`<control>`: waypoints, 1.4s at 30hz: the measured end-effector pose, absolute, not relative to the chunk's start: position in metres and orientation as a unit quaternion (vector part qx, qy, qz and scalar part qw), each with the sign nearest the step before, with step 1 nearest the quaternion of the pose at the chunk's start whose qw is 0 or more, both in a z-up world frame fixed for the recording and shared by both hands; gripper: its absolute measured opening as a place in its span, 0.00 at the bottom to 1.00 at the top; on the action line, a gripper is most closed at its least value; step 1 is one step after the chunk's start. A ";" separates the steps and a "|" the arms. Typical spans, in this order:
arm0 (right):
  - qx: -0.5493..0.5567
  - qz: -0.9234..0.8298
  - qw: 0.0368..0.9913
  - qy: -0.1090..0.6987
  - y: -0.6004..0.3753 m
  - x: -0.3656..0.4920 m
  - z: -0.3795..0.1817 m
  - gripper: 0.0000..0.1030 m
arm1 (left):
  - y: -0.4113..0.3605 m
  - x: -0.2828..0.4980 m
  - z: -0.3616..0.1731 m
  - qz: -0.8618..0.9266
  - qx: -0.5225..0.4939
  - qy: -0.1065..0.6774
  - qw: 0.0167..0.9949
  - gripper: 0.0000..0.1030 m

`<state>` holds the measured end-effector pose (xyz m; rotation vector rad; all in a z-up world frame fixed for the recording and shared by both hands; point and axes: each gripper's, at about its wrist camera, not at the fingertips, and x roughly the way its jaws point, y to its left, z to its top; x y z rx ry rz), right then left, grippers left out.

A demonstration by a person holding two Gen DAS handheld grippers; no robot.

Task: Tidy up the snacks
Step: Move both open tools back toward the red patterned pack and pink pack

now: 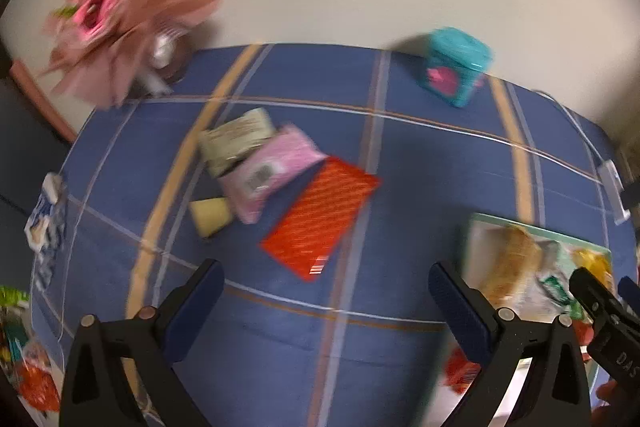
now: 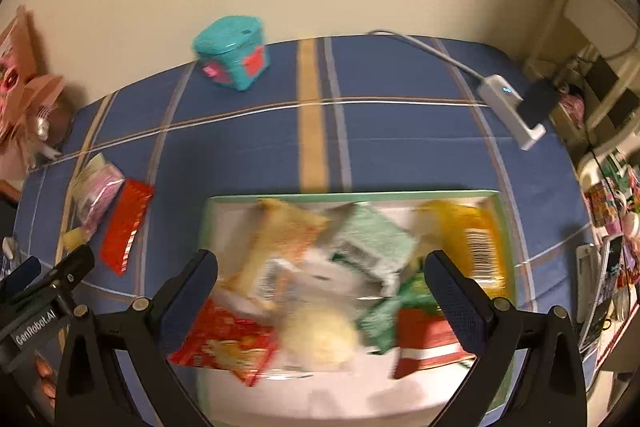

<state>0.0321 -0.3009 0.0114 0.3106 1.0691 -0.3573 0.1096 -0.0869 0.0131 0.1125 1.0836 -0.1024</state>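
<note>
My left gripper [image 1: 324,291] is open and empty above the blue tablecloth. Just beyond it lie a red flat packet [image 1: 320,217], a pink packet [image 1: 272,171], a cream packet [image 1: 236,139] and a small yellow snack [image 1: 210,215]. My right gripper [image 2: 320,283] is open and empty over a green-rimmed white tray [image 2: 352,195] piled with several snack packets, among them a yellow bag [image 2: 476,243], a green packet [image 2: 372,243] and a red-orange bag [image 2: 224,343]. The tray also shows in the left wrist view [image 1: 476,223], at right.
A teal tin [image 1: 456,71] stands near the wall; it also shows in the right wrist view [image 2: 232,53]. A pink bouquet [image 1: 116,15] stands at the back left. A white charger and cable [image 2: 508,107] lie at the back right. More wrappers [image 1: 44,227] hang at the left table edge.
</note>
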 end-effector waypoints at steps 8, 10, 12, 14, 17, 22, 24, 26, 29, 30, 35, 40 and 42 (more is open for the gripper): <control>0.118 -0.109 0.843 0.513 -0.231 0.063 0.012 1.00 | 0.014 0.127 0.016 0.028 0.009 0.518 0.855 1.00; 0.116 -0.095 0.847 0.510 -0.215 0.068 0.013 1.00 | 0.037 0.130 0.015 0.042 -0.008 0.518 0.854 1.00; 0.116 -0.076 0.850 0.509 -0.201 0.073 0.012 1.00 | 0.055 0.133 0.013 0.051 -0.020 0.519 0.853 1.00; 0.115 -0.064 0.851 0.508 -0.187 0.078 0.009 1.00 | 0.069 0.137 0.010 0.056 -0.028 0.520 0.852 1.00; 0.109 -0.060 0.853 0.507 -0.170 0.087 0.001 1.00 | 0.083 0.142 0.005 0.059 -0.041 0.523 0.849 1.00; 0.111 -0.054 0.857 0.500 -0.161 0.098 -0.013 1.00 | 0.091 0.153 -0.007 0.055 -0.059 0.529 0.845 1.00; 0.117 -0.055 0.858 0.497 -0.158 0.102 -0.019 1.00 | 0.090 0.158 -0.012 0.050 -0.068 0.531 0.843 1.00; 0.122 -0.058 0.857 0.498 -0.155 0.109 -0.025 1.00 | 0.087 0.164 -0.018 0.041 -0.076 0.533 0.842 1.00; 0.125 -0.060 0.851 0.506 -0.150 0.121 -0.035 1.00 | 0.079 0.172 -0.029 0.032 -0.076 0.536 0.840 1.00; 0.128 -0.059 0.849 0.509 -0.148 0.129 -0.039 1.00 | 0.078 0.175 -0.033 0.029 -0.076 0.537 0.839 1.00; 0.117 -0.070 0.844 0.519 -0.139 0.155 -0.054 1.00 | 0.072 0.188 -0.051 0.028 -0.080 0.542 0.836 1.00; 0.105 -0.078 0.839 0.528 -0.133 0.173 -0.068 1.00 | 0.071 0.200 -0.067 0.029 -0.086 0.545 0.833 1.00; 0.103 -0.076 0.837 0.531 -0.129 0.180 -0.074 1.00 | 0.069 0.203 -0.071 0.024 -0.089 0.545 0.833 1.00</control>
